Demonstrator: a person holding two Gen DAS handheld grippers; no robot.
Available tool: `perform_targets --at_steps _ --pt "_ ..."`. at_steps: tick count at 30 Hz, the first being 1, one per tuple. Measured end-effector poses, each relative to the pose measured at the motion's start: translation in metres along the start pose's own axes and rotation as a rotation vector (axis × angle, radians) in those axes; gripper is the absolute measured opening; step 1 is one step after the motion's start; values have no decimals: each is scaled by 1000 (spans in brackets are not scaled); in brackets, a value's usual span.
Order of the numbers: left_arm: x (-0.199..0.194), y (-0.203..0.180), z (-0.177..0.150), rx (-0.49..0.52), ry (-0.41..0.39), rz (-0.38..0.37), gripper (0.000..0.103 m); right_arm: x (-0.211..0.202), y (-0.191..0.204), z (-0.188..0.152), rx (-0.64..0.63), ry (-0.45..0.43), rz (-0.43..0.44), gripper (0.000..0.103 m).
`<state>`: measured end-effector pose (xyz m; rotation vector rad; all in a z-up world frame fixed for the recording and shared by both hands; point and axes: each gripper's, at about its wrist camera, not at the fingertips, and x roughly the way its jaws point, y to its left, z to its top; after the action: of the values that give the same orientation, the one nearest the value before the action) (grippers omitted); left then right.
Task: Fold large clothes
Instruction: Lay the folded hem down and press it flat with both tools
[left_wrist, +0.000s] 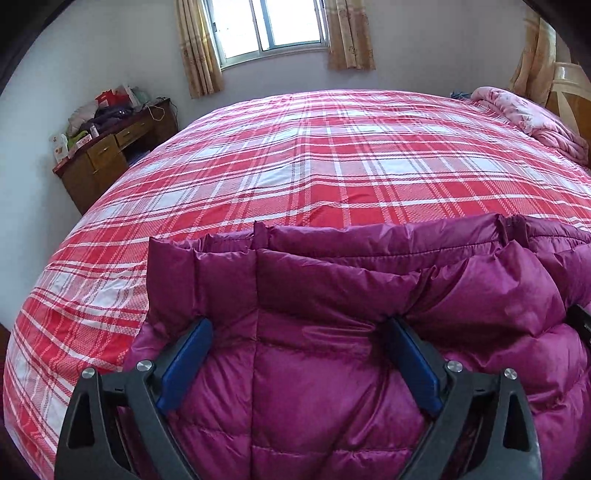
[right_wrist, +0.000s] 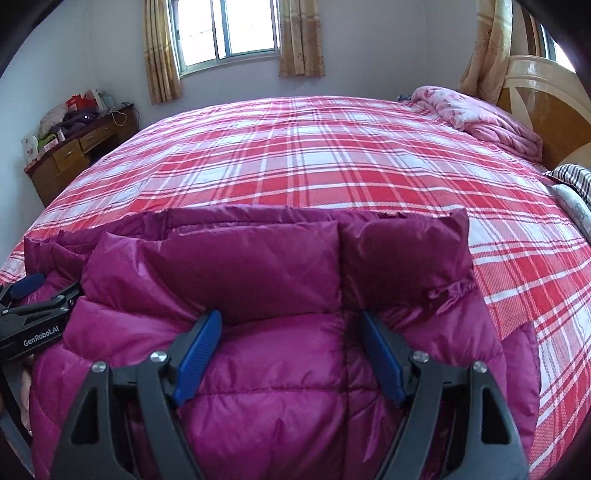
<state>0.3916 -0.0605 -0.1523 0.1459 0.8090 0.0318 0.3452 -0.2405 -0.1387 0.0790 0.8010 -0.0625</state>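
Lying puffy, soft and slippery, the magenta down jacket (left_wrist: 332, 332) wants seam-edge grips from the spread-open left gripper (left_wrist: 297, 328) and right gripper (right_wrist: 291, 321).

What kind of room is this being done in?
Most likely a home bedroom: a large bed with a red plaid sheet, a wooden headboard, a curtained window and a cluttered wooden desk in the corner.
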Motion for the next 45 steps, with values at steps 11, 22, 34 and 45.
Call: perform_targets --at_steps 11,22,34,45 --pt "8 -3 0 16 38 28 100 12 1 -1 -6 66 -23 81" --pt "11 -2 1 10 53 25 102 19 4 0 -19 95 -50 83" --pt "11 -1 1 6 50 23 102 -5 10 2 5 73 -50 82" --pt "10 1 1 -5 48 11 102 -15 49 -19 -30 21 67 83"
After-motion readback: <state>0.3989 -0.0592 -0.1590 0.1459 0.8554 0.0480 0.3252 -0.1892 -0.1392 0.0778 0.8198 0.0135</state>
